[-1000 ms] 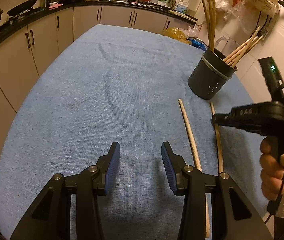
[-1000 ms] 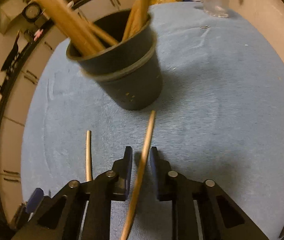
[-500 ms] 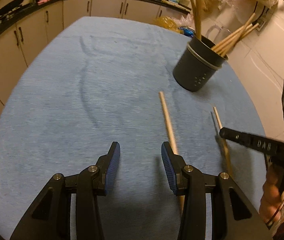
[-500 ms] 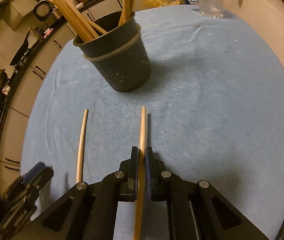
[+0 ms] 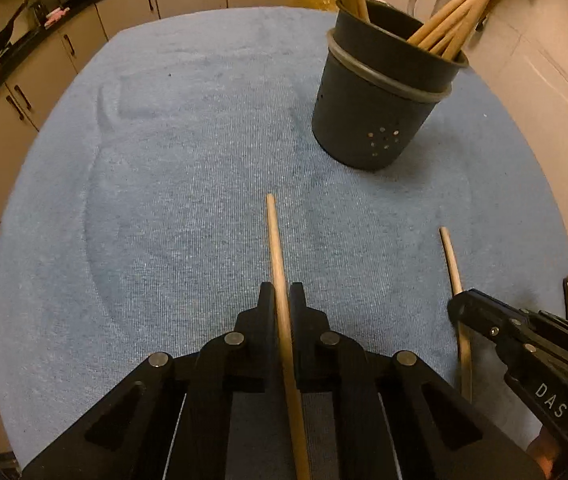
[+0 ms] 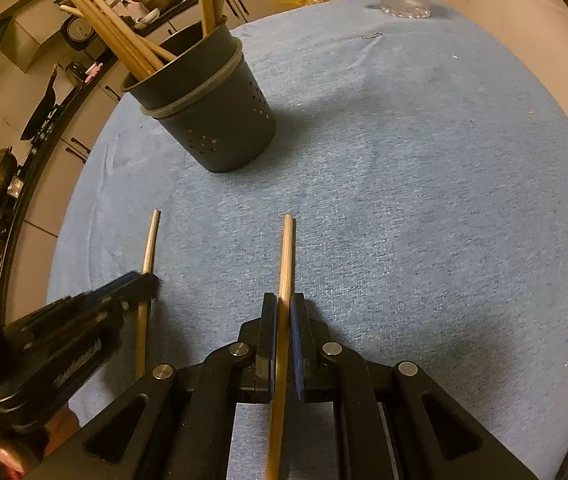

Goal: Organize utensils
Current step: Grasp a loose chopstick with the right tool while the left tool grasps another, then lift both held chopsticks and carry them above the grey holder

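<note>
The left gripper has its jaws clamped on a wooden chopstick; a second ago they stood wide apart over bare cloth, with that stick off to their right. The right gripper grips the second chopstick, already pinched half a second back. Both sticks lie along the blue towel, seemingly still resting on it. Beyond them stands the dark holder, packed with more chopsticks, now nearer in the left view.
</note>
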Action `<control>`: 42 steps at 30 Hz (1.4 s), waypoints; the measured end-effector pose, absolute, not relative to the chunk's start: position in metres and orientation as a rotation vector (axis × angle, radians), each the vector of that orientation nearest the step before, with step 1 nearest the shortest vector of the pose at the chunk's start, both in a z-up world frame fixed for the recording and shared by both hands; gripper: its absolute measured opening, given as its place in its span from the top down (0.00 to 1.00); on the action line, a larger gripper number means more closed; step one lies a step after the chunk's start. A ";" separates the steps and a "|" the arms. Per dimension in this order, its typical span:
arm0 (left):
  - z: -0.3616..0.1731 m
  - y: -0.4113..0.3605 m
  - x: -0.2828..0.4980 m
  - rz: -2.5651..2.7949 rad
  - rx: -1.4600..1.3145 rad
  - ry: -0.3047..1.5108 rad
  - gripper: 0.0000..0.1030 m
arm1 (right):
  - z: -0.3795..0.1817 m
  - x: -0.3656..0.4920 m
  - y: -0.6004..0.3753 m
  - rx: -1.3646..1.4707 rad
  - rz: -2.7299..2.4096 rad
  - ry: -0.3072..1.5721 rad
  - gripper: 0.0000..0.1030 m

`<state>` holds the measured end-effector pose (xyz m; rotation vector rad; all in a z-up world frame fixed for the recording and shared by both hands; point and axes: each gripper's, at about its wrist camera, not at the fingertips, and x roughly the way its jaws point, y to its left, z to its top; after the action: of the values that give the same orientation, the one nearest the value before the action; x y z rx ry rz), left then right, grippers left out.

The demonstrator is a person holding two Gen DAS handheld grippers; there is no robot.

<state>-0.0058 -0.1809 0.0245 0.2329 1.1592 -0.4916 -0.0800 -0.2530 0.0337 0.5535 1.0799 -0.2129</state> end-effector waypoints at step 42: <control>0.162 -0.110 -0.095 -0.566 0.078 0.715 0.94 | 0.169 -0.165 -0.210 0.381 -0.169 0.540 0.93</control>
<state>-0.0946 -0.1101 0.1624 0.0783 0.7149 -0.5661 -0.1651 -0.2098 0.1688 0.3814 0.5399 -0.1686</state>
